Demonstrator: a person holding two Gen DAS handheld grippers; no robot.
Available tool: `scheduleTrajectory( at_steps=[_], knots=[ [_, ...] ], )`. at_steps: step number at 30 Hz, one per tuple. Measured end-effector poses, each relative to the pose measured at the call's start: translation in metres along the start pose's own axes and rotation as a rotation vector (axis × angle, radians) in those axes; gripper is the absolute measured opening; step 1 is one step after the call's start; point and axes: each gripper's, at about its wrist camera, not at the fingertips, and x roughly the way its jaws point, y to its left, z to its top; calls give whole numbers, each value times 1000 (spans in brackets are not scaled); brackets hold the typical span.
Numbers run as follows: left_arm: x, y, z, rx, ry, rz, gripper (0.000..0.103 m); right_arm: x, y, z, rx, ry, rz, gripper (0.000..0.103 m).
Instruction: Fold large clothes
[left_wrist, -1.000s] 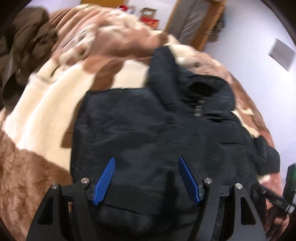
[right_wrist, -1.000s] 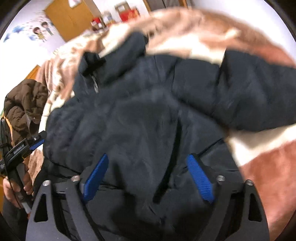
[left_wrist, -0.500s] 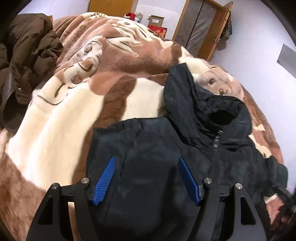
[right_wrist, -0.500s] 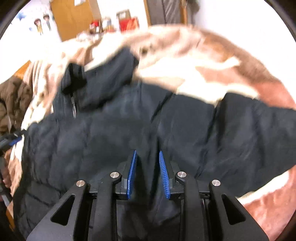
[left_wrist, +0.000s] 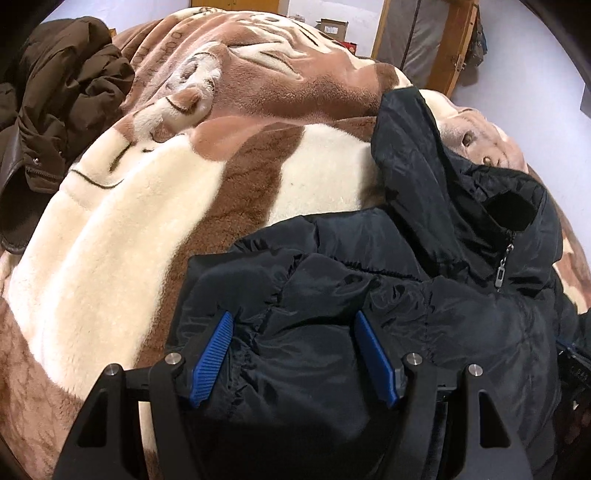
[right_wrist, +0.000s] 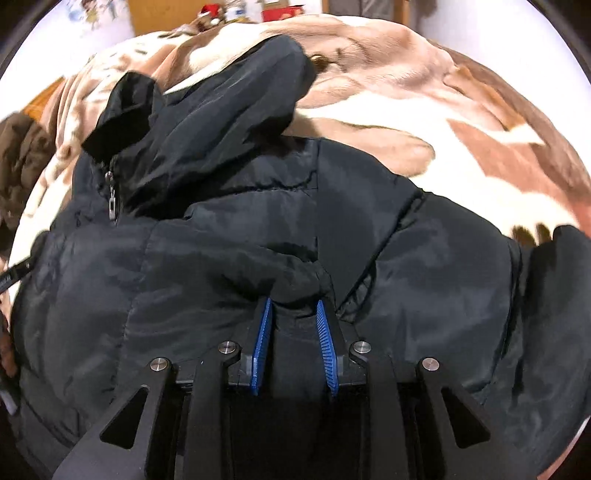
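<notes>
jacket (left_wrist: 436, 317) time. the big black puffy jacket lies spread on a brown and cream blanket (left_wrist: 122, 236) on the bed, hood (left_wrist: 417, 155) up at the far end, zip pull (left_wrist: 501, 271) near the collar. a brown coat (left_wrist: 62, 103) sits in a heap far off at the blanket's edge.

the big change is on the right side. a second ago the right gripper (right_wrist: 295, 308) had its blue fingers (right_wrist: 263, 339) wide apart over the cloth. now they have snapped in close and pinch a bunched fold of black cloth (right_wrist: 299, 282). the cloth puckers up just past the tips, so i think the hold is real. the view has slid across the jacket too, so that hand looks to be pulling its bit along.

the left gripper (left_wrist: 293, 319) has not changed its shape. its jaws stay wide, with puffy cloth lying between the blue pads (left_wrist: 212, 356), but they do not squeeze it. it has dropped lower and nearer to the jacket's side edge.

so one hand has hold and one is only ready. i think the left one must pinch its edge next, then both can lift and fold the jacket over.
</notes>
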Motion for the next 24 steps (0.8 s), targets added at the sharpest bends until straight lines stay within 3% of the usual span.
scheduleTrajectory(
  at_steps=[3,7,9,11,15,19,24],
  knots=[
    [-22,3,4,-22,6,-32,64,-39,-11,-8,49,-55,23,25],
    [-74,12,-16,-20,-66,-132,63,-74,-11,-37,50,-118,77,27],
    [-74,14,-30,-4,-52,-124,63,-58,-6,-50,32,-61,67,27],
    [-51,19,-43,-6,26,-91,63,-29,-7,-53,30,-1,66,27],
    [-29,24,-50,-32,42,-91,64,-17,-10,-45,48,12,83,27],
    [-39,19,-49,-4,44,-50,63,-38,-8,-47,54,18,51,27],
    [-93,7,-62,32,-14,-78,62,-96,-14,-77,83,-75,78,29]
  ],
)
